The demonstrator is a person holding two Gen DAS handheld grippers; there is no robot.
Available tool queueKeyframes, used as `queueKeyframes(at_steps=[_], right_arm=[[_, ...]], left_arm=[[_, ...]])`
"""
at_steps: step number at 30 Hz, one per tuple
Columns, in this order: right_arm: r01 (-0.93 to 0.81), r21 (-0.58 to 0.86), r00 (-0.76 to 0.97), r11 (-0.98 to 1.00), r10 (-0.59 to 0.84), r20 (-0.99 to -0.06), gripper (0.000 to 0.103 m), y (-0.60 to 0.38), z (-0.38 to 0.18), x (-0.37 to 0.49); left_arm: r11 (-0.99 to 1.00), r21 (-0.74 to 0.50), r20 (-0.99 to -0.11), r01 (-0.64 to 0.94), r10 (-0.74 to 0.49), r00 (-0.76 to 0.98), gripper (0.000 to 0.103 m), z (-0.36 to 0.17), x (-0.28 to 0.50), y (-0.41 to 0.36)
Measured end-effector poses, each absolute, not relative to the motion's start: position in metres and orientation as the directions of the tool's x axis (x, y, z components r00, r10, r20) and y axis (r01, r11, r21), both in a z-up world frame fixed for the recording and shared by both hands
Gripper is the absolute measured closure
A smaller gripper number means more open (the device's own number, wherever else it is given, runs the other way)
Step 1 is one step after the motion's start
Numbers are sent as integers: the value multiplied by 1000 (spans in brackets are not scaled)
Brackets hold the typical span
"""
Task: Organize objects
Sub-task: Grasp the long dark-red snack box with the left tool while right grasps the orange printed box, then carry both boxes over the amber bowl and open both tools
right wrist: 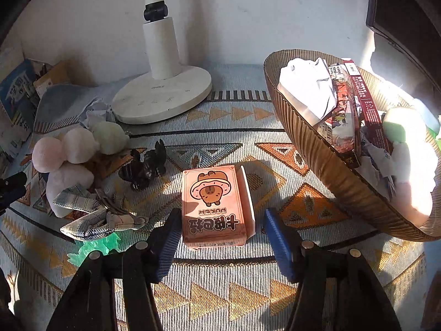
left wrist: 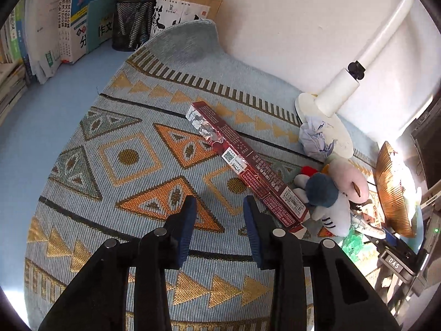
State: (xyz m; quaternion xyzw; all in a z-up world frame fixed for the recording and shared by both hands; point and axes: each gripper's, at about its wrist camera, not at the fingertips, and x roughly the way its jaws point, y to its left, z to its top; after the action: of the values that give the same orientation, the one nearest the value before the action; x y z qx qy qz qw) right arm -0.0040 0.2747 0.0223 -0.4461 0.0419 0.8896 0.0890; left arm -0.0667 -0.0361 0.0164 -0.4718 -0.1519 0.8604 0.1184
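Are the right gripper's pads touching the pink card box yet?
Apart. The right wrist view shows the pink card box lying on the rug, with rug visible between it and each blue pad of the right gripper.

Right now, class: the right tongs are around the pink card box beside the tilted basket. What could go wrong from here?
1. The pink card box sits off-centre between the right tongs, nearer the left pad, so closing could skew or push it.
2. The basket is tilted and already full; adding more might spill it.
3. The left tongs stand beside the long red box, not around it.
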Motion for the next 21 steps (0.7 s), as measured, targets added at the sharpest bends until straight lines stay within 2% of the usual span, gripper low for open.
queueKeyframes(at_steps=[1,4,7,9,11,13,14,15,19,21], right_arm=[[-190,-13,-593,-982,126,-796,62,272,23,-3],[-176,-19,-603,-984,123,-789,62,269,23,2],[-178,-4,-606,-984,113,-788,62,271,24,4],[-185,-1,-608,-983,116,-785,62,273,24,6],[-184,11,-615,-983,106,-781,63,274,25,7],[-182,14,-621,-983,104,-777,63,274,25,9],[-178,14,-623,-984,102,-776,63,273,25,7],[-175,12,-623,-985,101,-775,63,272,25,7],[-182,9,-630,-983,110,-769,63,270,26,10],[-182,15,-634,-983,106,-766,63,271,28,14]], left_arm=[[-905,-424,-758,-41,378,-532,57,17,-69,-38],[-847,-531,-706,-1,444,-552,54,19,-84,-42],[-895,-447,-742,16,360,-565,54,18,-101,-18],[-944,-327,-786,36,250,-566,55,16,-109,3],[-971,-233,-785,57,153,-600,54,16,-107,18],[-982,-183,-778,38,121,-616,55,16,-102,30],[-985,-171,-776,15,125,-618,62,16,-99,33],[-984,-177,-773,-14,147,-617,64,16,-95,34],[-953,-276,-770,-122,295,-566,81,20,-76,25],[-943,-277,-767,-186,334,-548,84,22,-60,24]])
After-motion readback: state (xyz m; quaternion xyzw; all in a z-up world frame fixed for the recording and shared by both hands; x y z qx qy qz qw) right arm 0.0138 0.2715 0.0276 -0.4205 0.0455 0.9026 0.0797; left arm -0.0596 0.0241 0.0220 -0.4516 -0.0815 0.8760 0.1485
